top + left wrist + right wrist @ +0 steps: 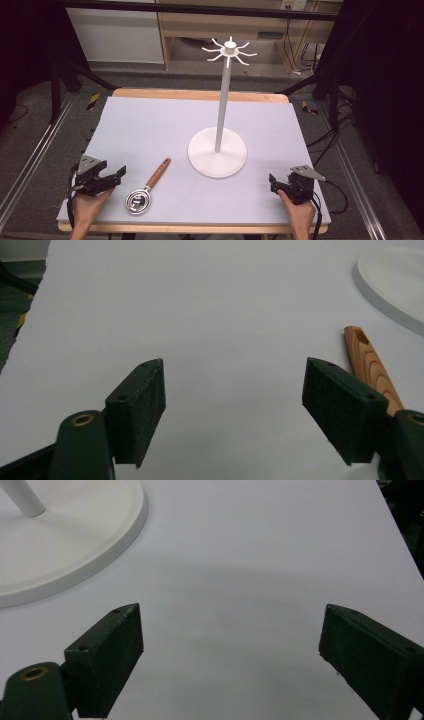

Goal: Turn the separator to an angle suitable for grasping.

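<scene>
Spoon (145, 192): lying flat on the desk (150, 125), near left, bowl nearest, wooden handle pointing far-right toward the hook stand (218, 150), likely for hanging. Left gripper (120, 172) is resting just left of it, jaws wide, empty. Right gripper (272, 179) is waiting near right, jaws wide, empty.

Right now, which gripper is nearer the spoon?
The left gripper: the spoon lies just beside it, while the right gripper sits past the stand.

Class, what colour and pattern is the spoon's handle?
Reddish-brown wood with darker grain lines on the spoon's handle, clearest in the left gripper view.
</scene>
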### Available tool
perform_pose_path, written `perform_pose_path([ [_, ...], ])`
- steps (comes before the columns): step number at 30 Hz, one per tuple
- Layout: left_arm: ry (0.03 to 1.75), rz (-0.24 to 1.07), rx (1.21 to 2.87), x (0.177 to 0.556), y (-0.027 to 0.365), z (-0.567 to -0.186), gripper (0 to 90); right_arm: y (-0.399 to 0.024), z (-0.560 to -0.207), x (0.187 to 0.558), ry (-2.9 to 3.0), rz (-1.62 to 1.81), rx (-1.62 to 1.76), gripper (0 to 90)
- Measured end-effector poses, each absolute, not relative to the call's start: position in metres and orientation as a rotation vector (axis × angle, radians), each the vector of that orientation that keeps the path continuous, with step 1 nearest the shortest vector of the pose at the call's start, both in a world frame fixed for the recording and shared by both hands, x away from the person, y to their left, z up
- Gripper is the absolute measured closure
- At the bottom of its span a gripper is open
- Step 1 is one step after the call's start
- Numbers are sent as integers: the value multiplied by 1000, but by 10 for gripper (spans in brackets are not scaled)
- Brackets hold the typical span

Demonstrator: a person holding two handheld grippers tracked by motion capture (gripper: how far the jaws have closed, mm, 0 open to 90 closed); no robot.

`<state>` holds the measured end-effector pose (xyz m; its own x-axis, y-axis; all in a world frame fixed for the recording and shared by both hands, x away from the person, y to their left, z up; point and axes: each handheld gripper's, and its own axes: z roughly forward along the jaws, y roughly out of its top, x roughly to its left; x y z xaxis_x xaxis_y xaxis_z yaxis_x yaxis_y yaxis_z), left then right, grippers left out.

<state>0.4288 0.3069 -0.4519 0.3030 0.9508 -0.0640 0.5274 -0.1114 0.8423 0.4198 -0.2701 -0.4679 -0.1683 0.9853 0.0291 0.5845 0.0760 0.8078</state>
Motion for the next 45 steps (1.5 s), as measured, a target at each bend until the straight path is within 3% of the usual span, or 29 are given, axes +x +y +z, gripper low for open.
perform_pose_path([
  [29,1190,571,1946,435,256,-423,236,-274,-469,419,1837,946,1565,100],
  [45,1137,517,2112,444,228,-427,271,-271,-471,419,1869,949,1542,91],
])
